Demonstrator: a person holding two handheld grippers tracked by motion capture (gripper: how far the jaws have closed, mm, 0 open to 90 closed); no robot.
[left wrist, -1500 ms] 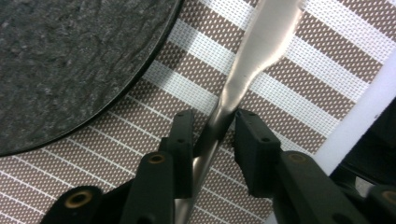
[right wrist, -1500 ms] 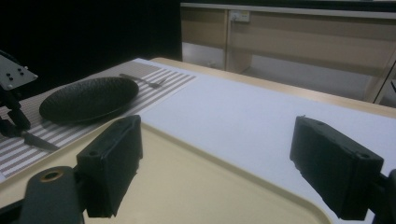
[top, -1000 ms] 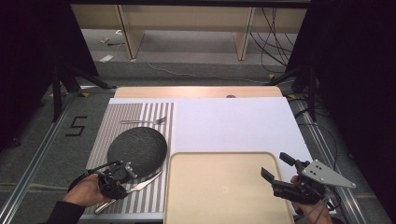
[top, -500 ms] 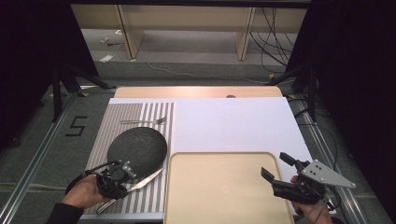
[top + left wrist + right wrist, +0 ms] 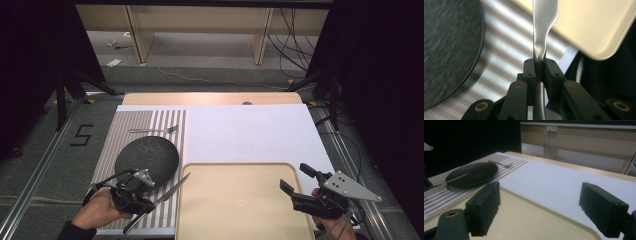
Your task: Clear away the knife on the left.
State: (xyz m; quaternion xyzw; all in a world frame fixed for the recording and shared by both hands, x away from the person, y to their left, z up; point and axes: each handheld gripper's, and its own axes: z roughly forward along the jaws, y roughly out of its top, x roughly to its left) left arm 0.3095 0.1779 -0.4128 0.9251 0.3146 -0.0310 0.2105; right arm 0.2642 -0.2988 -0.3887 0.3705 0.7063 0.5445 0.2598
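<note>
Little has moved since the earlier frames: the left claw [image 5: 136, 202] keeps its grip on the table knife [image 5: 172, 189] and shifts only slightly. Both jaws are clamped on the knife handle. The knife's long axis runs diagonally, blade pointing up and right over the striped placemat [image 5: 145, 122] toward the near left corner of the beige tray [image 5: 240, 210], beside the black plate [image 5: 147, 156]. A fork [image 5: 152, 130] lies beyond the plate. The right claw [image 5: 295, 189] hovers wide and empty over the tray's right edge on the worktop [image 5: 250, 132].
</note>
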